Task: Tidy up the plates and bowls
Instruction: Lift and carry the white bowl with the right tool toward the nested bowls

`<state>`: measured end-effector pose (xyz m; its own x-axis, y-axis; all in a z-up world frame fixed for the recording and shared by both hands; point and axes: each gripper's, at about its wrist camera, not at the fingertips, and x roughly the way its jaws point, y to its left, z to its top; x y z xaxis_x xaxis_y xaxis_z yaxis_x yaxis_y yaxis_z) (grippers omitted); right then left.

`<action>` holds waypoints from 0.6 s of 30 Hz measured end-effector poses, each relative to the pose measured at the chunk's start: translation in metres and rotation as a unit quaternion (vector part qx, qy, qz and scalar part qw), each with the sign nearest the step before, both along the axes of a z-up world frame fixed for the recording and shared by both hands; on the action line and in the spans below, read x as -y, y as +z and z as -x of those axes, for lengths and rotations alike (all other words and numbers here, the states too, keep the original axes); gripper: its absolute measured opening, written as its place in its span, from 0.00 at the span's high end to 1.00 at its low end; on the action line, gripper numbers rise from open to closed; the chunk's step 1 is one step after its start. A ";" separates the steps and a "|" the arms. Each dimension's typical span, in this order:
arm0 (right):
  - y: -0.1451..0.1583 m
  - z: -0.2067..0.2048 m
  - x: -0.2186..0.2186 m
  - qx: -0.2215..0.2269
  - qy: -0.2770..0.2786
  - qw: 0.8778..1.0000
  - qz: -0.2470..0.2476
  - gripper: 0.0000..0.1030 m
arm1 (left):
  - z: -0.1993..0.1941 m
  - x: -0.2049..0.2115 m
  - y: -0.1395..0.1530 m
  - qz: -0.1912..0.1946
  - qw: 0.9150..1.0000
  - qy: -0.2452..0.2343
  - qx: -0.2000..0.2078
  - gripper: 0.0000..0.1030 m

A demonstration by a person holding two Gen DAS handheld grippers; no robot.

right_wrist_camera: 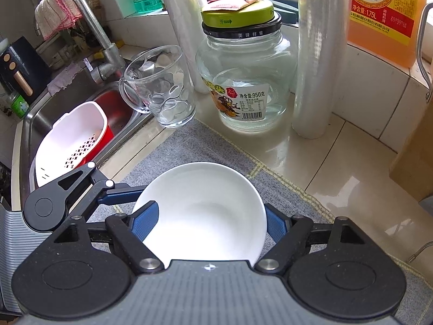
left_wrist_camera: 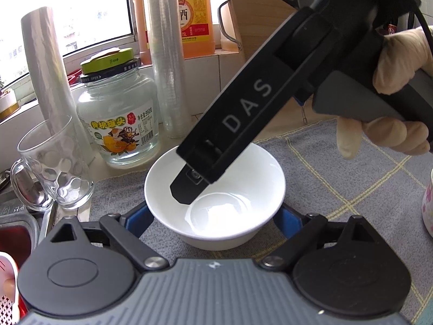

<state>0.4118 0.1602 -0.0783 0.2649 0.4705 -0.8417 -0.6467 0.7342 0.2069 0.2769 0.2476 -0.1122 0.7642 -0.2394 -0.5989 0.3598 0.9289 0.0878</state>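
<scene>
A white bowl point(left_wrist_camera: 216, 205) stands upright on a grey checked cloth point(left_wrist_camera: 338, 178). My left gripper point(left_wrist_camera: 213, 210) is open, one blue finger point(left_wrist_camera: 140, 219) low on each side of the bowl; I cannot tell whether they touch it. From the upper right, held by a gloved hand point(left_wrist_camera: 397, 62), my right gripper point(left_wrist_camera: 186, 189) reaches down onto the bowl. In the right wrist view the right gripper point(right_wrist_camera: 211, 208) is shut on the bowl point(right_wrist_camera: 205, 216), with a blue pad on either side of its rim. The left gripper's blue finger point(right_wrist_camera: 119, 193) meets the bowl's left edge there.
Behind the bowl stand a glass mug point(right_wrist_camera: 162, 92), a green-lidded glass jar point(right_wrist_camera: 243, 81), two rolls of plastic film point(right_wrist_camera: 314, 67) and an orange bottle point(right_wrist_camera: 387, 13). To the left lies the sink point(right_wrist_camera: 38, 119) with a white strainer basket point(right_wrist_camera: 70, 140) and a tap. A flowered cup point(left_wrist_camera: 427, 203) sits at the right.
</scene>
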 end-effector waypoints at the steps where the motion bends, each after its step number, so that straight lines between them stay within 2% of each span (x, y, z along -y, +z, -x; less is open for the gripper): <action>1: 0.000 0.000 0.000 -0.001 -0.002 1.000 -0.001 0.16 | 0.000 0.000 0.000 0.000 1.000 0.000 -0.001 0.09; 9: 0.006 0.005 0.003 -0.005 -0.009 1.000 -0.004 0.16 | 0.008 0.003 0.010 -0.001 1.000 -0.007 -0.008 0.09; 18: 0.028 0.036 0.017 -0.009 -0.007 1.000 -0.015 0.16 | 0.035 0.014 0.032 -0.005 0.999 -0.021 -0.024 0.09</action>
<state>0.3761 0.1430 -0.0505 0.2560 0.4917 -0.8323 -0.6326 0.7362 0.2403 0.2417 0.2333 -0.0804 0.7244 -0.2646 -0.6366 0.4027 0.9119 0.0792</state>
